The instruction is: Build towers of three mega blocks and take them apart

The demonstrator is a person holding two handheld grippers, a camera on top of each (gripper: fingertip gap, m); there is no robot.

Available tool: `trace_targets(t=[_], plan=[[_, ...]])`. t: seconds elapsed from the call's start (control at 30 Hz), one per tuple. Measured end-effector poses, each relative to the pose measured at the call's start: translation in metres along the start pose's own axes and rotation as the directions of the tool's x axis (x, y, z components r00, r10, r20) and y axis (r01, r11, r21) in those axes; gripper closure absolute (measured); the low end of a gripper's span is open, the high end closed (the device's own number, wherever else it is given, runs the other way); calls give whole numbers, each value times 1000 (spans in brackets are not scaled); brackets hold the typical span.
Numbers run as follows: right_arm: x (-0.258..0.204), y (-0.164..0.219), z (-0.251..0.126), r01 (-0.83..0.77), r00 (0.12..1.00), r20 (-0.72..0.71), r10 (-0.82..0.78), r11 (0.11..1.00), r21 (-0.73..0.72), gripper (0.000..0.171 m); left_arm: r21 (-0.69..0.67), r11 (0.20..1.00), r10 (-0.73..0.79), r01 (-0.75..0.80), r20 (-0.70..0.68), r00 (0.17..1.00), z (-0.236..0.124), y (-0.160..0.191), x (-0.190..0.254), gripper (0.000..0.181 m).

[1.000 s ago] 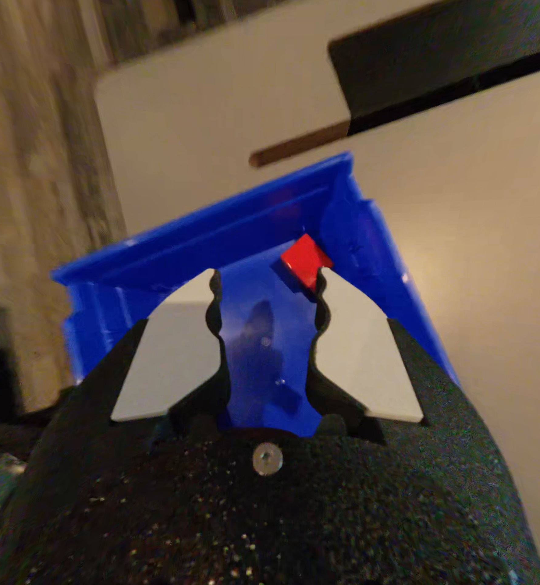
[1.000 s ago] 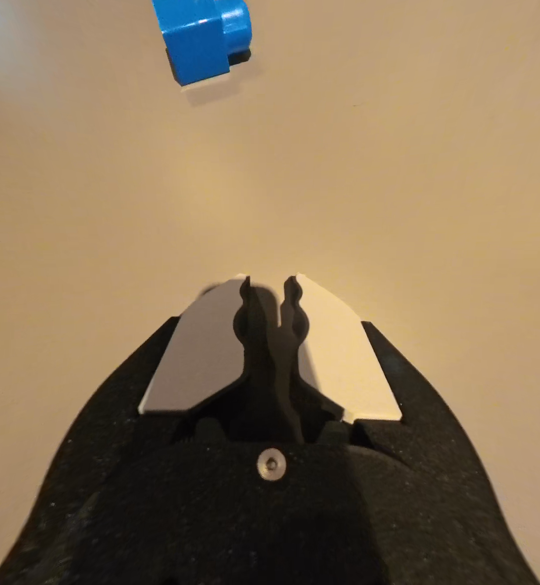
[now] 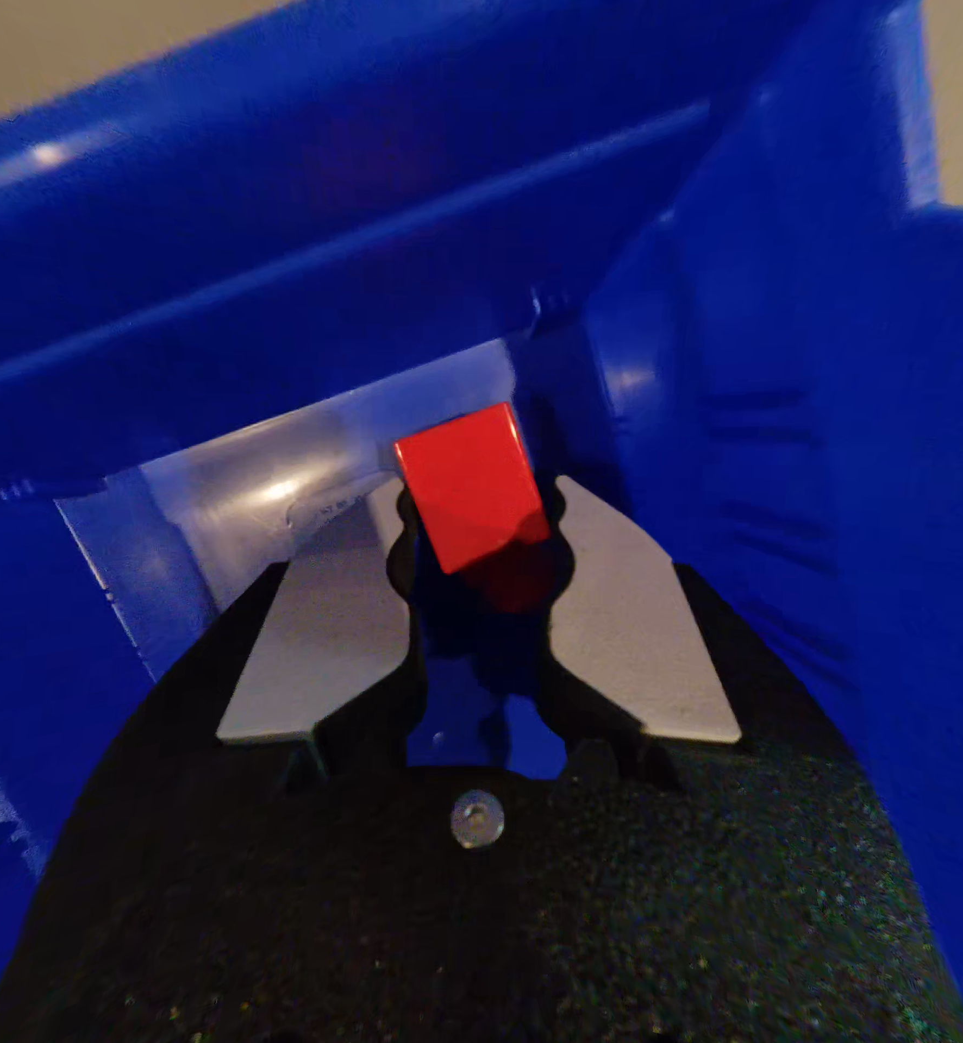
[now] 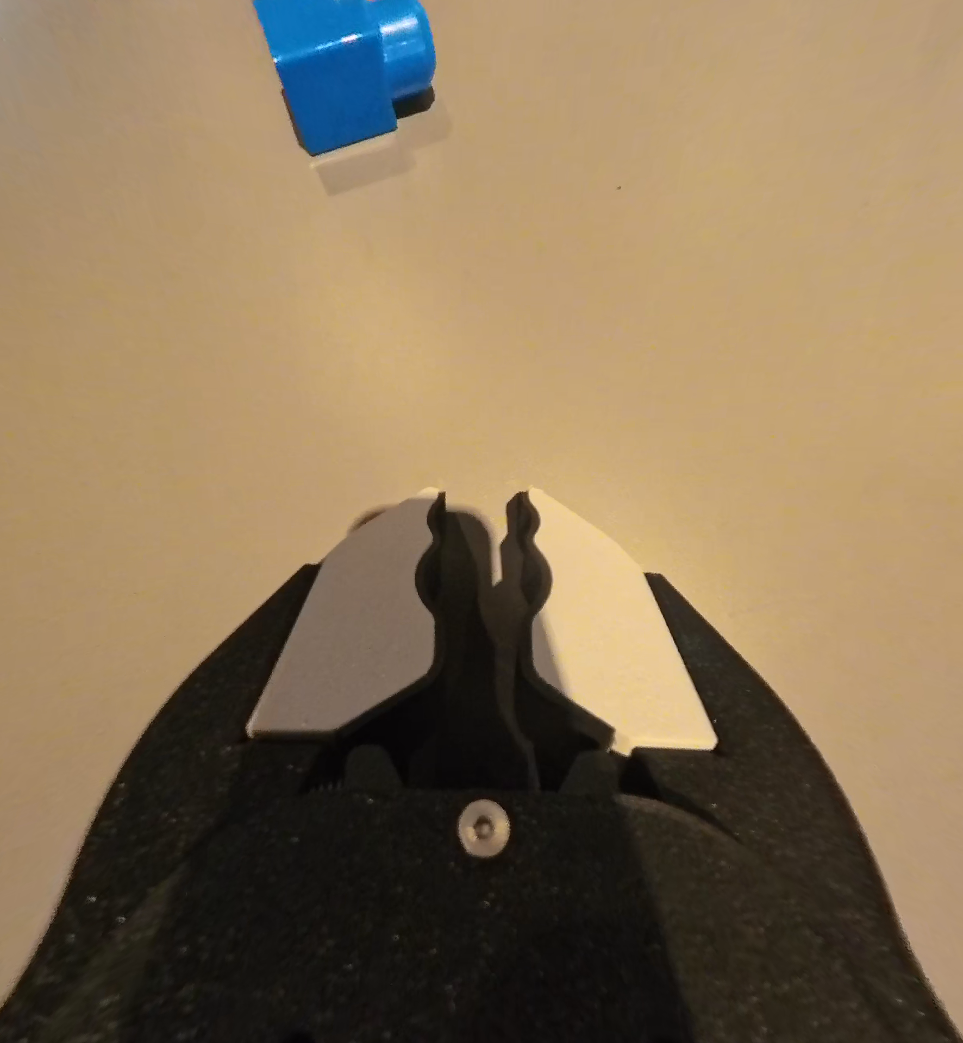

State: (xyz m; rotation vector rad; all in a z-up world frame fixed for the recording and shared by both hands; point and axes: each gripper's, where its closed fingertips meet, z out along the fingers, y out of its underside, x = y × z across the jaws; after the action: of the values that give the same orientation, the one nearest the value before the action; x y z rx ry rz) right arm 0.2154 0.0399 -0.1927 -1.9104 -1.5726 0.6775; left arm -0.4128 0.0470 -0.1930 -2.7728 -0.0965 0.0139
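Observation:
In the left wrist view my left gripper (image 3: 479,492) is open and reaches down inside a blue plastic bin (image 3: 298,226). A red mega block (image 3: 468,485) lies on its side in the bin's far right corner, its stud pointing toward me. My fingertips stand on either side of the block, and I cannot tell if they touch it. In the right wrist view my right gripper (image 4: 476,499) is shut and empty, low over the beige table (image 4: 694,282). A blue mega block (image 4: 344,73) lies on its side on the table, well ahead and to the left.
The bin's walls rise close around my left gripper, the right wall (image 3: 807,451) nearest. A pale shiny patch (image 3: 242,491) shows low on the bin's far wall. In the right wrist view only bare table surrounds the blue block. Spacing between my two grippers at the tips: around 65 centimetres.
My left gripper has moved forward and down into the bin, bringing its fingertips up to the red block. The right gripper has barely moved.

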Motion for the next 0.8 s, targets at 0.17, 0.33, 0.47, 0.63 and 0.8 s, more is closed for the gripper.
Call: trace_targets(t=[0.17, 0.33, 0.47, 0.63, 0.8], plan=[[-3, 1, -1, 20, 1000, 18, -20, 1000, 1, 142, 206, 978, -38, 5, 157, 987, -65, -32, -10, 139], [-5, -6, 6, 102, 995, 17, -102, 995, -4, 139, 510, 834, 221, -211, 42, 974, -171, -90, 135, 139], [-4, -42, 13, 232, 972, -76, -224, 965, 120, 138, 657, 697, 585, -287, -289, 758, -174, -65, 361, 139], [0, -69, 7, 438, 890, -237, -389, 875, 208, 136, 584, 748, 631, -317, -475, 613, -90, -8, 522, 139], [-1, -50, 7, 518, 850, -225, -476, 832, 196, 136, 525, 687, 715, -503, -360, 599, -48, 25, 558, 139]])
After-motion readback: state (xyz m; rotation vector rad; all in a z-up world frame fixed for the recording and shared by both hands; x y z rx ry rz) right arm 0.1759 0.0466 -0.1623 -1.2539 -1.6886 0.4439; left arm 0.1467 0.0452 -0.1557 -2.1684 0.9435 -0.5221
